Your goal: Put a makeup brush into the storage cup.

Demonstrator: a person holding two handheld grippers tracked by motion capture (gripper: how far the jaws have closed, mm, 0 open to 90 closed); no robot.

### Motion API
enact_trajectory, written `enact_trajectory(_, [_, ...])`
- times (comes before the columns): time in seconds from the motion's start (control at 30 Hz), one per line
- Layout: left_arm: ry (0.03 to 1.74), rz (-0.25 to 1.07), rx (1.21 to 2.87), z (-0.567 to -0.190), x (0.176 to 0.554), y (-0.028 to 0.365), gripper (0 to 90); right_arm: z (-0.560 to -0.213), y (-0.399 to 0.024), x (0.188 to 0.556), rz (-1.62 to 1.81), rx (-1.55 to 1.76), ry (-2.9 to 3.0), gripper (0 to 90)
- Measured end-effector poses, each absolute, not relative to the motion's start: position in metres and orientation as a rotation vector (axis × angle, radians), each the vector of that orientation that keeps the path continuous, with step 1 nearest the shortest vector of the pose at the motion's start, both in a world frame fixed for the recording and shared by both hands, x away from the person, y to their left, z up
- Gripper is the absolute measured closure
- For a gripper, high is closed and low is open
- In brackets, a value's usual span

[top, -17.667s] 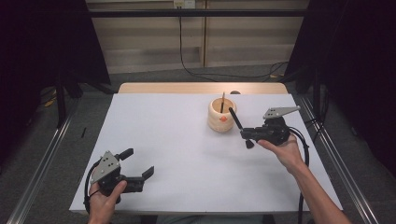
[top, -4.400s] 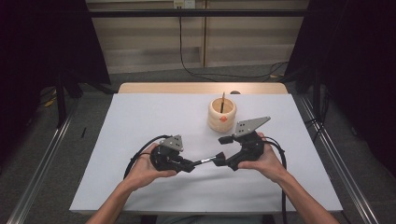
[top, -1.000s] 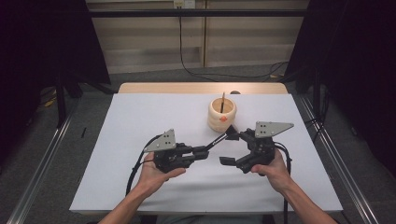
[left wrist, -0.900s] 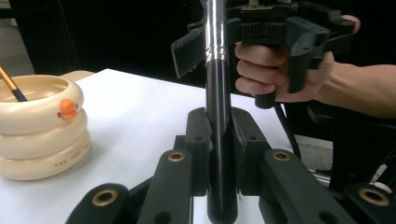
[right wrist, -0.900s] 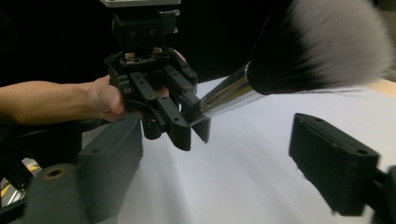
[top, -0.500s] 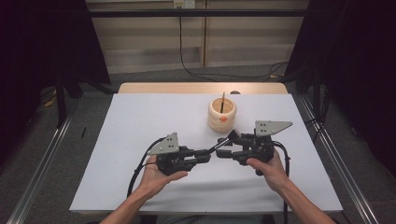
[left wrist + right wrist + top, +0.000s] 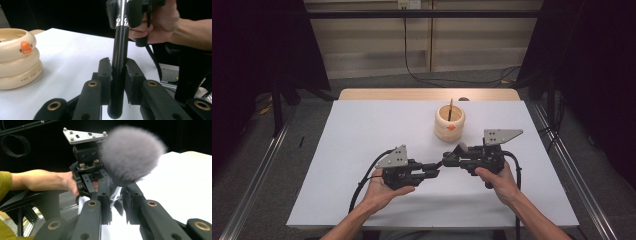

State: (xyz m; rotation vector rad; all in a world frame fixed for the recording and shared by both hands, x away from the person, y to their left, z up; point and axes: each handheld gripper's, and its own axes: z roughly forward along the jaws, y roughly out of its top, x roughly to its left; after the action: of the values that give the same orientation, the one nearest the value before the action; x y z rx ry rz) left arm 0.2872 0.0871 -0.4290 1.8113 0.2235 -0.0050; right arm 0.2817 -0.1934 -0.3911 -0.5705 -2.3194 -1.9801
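Observation:
A makeup brush with a black handle (image 7: 119, 72), a silver ferrule and a fluffy grey head (image 7: 130, 155) hangs between both grippers over the table's near middle. My left gripper (image 7: 433, 171) is shut on the handle near its end (image 7: 117, 67). My right gripper (image 7: 449, 161) faces it; its jaws have just been closing and now clamp the ferrule just below the head (image 7: 115, 195). The grey head (image 7: 460, 147) sticks out behind the right jaws. A cream ringed pot with an orange duck bill (image 7: 449, 123) stands beyond, apart from both grippers.
A thin stick (image 7: 450, 108) stands upright in the pot (image 7: 15, 62). White sheet (image 7: 362, 130) covers the table, with bare room left and right of the hands. Metal rails run along both table sides; dark curtains stand around.
The right gripper's jaws, wide open beside the brush a second ago, have closed on it near the head. The left gripper still holds the handle in nearly the same place.

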Motion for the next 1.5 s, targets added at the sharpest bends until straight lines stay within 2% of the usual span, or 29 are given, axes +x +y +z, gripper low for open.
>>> enact_trajectory(0.13, [0.231,0.006,1.813,-0.431,0.287,0.087,76.0,-0.392,-0.193,0.282,-1.97,-0.573,-2.325,77.3])
enact_trajectory(0.33, [0.253,0.024,1.812,-0.431,0.288,0.088,69.1,-0.391,-0.193,0.282,-1.968,-0.584,-2.34,77.4])
enact_trajectory(0.73, [0.305,0.05,1.805,-0.43,0.286,0.094,46.3,-0.391,-0.196,0.283,-1.965,-0.614,-2.354,77.5])
enact_trajectory(0.97, [0.37,0.091,1.796,-0.424,0.288,0.105,28.3,-0.391,-0.197,0.283,-1.965,-0.625,-2.361,77.5])
enact_trajectory(1.13, [0.381,0.128,1.792,-0.419,0.283,0.113,25.3,-0.39,-0.197,0.284,-1.966,-0.636,-2.37,77.5])
enact_trajectory(1.4, [0.436,0.166,1.805,-0.423,0.28,0.118,11.5,-0.39,-0.201,0.285,-1.962,-0.659,-2.385,77.5])
enact_trajectory(1.5, [0.458,0.158,1.794,-0.422,0.28,0.122,9.5,-0.39,-0.202,0.285,-1.965,-0.668,-2.39,77.5])
